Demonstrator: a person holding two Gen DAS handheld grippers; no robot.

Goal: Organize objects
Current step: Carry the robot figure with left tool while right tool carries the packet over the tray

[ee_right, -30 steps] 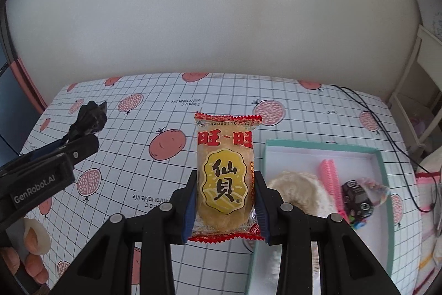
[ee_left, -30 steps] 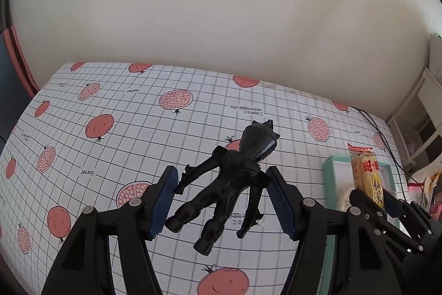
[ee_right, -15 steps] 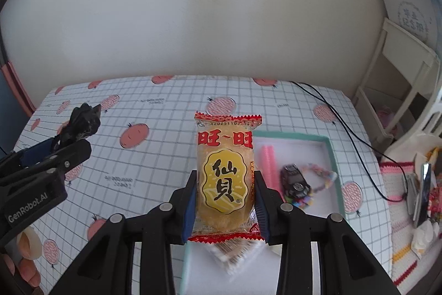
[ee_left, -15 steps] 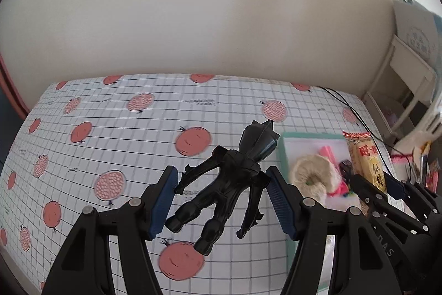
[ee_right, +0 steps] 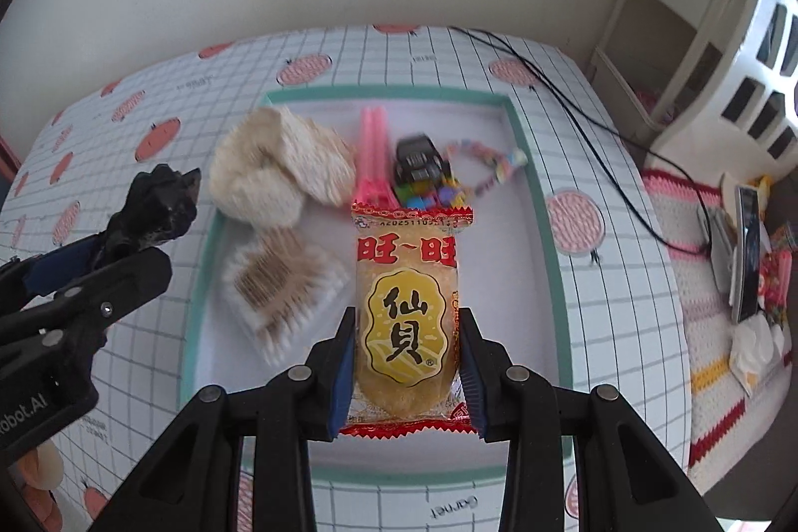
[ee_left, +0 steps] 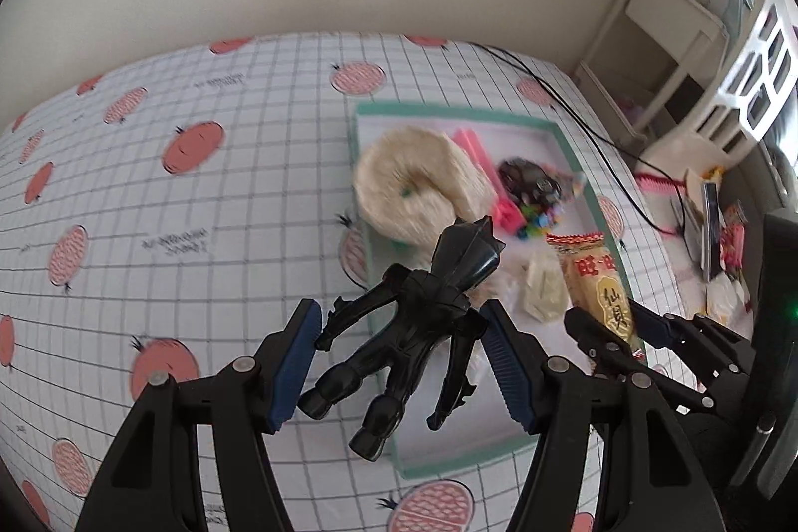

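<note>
My left gripper point(ee_left: 399, 362) is shut on a black toy figure point(ee_left: 424, 312) and holds it over the near left corner of a white tray with a green rim point(ee_left: 449, 113). My right gripper point(ee_right: 406, 362) is shut on a yellow rice cracker packet point(ee_right: 406, 312) above the tray's point(ee_right: 548, 233) middle. The packet also shows in the left wrist view point(ee_left: 596, 282), and the figure's head in the right wrist view point(ee_right: 159, 203). In the tray lie a beige fluffy item point(ee_right: 279, 173), a pack of cotton swabs point(ee_right: 279, 282), a pink comb point(ee_right: 374, 163), a black toy car point(ee_right: 421, 163) and a bead bracelet point(ee_right: 489, 163).
The table has a white checked cloth with red fruit prints point(ee_left: 174, 183). A black cable point(ee_right: 573, 98) runs across its far right corner. White shelving point(ee_right: 698, 33) and clutter on a pink-trimmed mat point(ee_right: 738, 243) stand to the right. A wall is behind.
Both grippers have swung right and come over the tray, each still holding its object. The tray now fills the middle of both views.
</note>
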